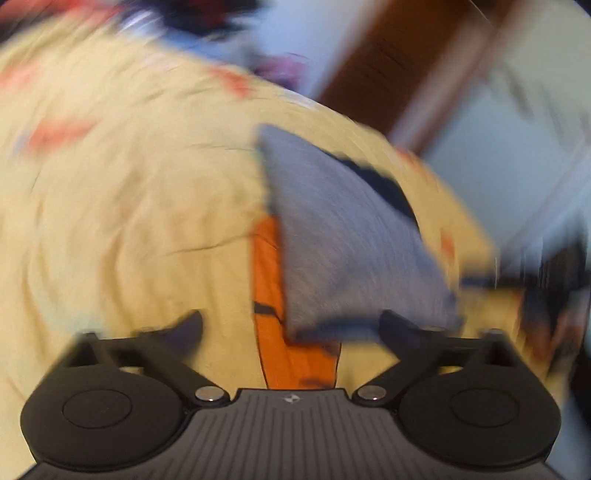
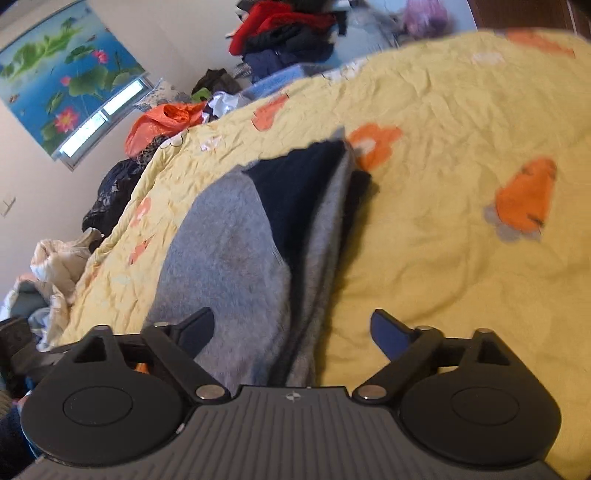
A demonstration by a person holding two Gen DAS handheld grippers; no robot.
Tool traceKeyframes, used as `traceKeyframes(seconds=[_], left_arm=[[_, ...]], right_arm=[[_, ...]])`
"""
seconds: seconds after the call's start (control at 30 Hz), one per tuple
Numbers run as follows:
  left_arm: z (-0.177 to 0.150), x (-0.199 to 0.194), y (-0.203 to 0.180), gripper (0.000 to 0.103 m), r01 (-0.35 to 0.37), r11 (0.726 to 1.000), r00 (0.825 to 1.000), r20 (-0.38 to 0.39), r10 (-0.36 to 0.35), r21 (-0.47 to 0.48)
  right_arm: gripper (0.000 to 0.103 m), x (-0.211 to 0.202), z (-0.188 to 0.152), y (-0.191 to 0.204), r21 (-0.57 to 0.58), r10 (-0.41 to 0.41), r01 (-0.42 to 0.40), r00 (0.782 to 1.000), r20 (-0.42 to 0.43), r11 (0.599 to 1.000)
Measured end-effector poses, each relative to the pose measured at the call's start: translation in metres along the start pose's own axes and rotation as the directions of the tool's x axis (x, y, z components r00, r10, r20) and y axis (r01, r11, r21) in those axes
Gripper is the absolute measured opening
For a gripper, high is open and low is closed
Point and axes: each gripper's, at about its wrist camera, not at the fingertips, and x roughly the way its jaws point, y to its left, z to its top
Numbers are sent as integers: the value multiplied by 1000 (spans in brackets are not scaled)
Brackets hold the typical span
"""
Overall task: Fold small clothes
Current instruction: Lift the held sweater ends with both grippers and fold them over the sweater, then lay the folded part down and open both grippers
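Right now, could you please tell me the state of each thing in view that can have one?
Left hand-held gripper: open, nothing pinched; picture blurred.
Right hand-held gripper: open, grey cloth lying between its fingers, not pinched.
Grey and navy garment: folded over, lying on the bedspread.
Yellow bedspread: spread out, wrinkled.
Orange plastic bag: crumpled, beyond the bed's edge.
Clothes pile: heaped, unfolded.

A yellow bedspread with orange flower prints covers the bed; a folded grey-and-navy garment lies on it, near left.
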Motion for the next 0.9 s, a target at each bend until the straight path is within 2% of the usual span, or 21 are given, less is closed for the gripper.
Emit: traceKeyframes(seconds=[0.03,0.1,0.2,0.27,0.3,0.33,0.37,0.4,0.43,0.53,0.67,0.73,0.77,0.8,0.83,0.87,0.9], left_arm=[[3,4,11,103,47,994,999,-5,-48,-98],[10,12,21,103,109,975,994,7,-110,-195],[18,28,15,102,143,967,989,-14,-149,-209],[20,39,7,101,165,966,983,-41,-176,-199],[21,44,1,97,163,969,983,-57,-177,-187],[22,48,-4,79,152,974,983,-79,-167,-169],[23,54,-9,60,142,978,980,-120,-161,-152],[22,61,-13,24,114,983,975,-172,-138,-144],[21,65,-15,21,84,988,975,-195,-108,-128],[19,54,-29,17,56,997,979,-192,-64,-45],[9,25,-46,17,94,993,976,-206,-77,71],[-1,29,-43,20,54,994,972,-233,-31,94],[-4,33,-38,21,20,995,971,-239,3,96],[-5,32,-33,23,44,997,973,-227,-28,67],[-2,28,-28,29,48,998,971,-234,-39,36],[3,23,-27,33,25,999,970,-241,-19,20],[9,13,-26,43,-4,1000,976,-220,9,21]], right_arm=[[80,3,-2,-9,63,33,-31,999,-33,998],[76,7,-6,-17,128,97,-92,994,-39,988],[76,18,-11,-14,181,169,-157,984,-53,971],[74,27,-12,-3,159,182,-169,981,-64,973],[62,32,-12,1,150,168,-155,983,-78,976],[39,37,-12,5,137,142,-128,985,-95,982],[26,42,-12,7,118,111,-97,986,-121,988],[21,44,-13,8,109,113,-100,985,-127,989],[21,44,-13,8,104,117,-103,984,-137,989],[20,33,-13,16,54,104,-97,983,-151,994],[19,10,-24,25,-16,123,-128,977,-175,992],[20,11,-32,23,-46,86,-96,980,-179,994],[23,13,-35,19,-43,70,-79,982,-174,996],[27,13,-37,15,-19,92,-96,983,-161,995],[37,11,-36,13,5,113,-114,981,-159,993],[44,8,-33,13,20,115,-113,982,-149,993],[58,0,-29,13,21,96,-94,989,-108,995]])
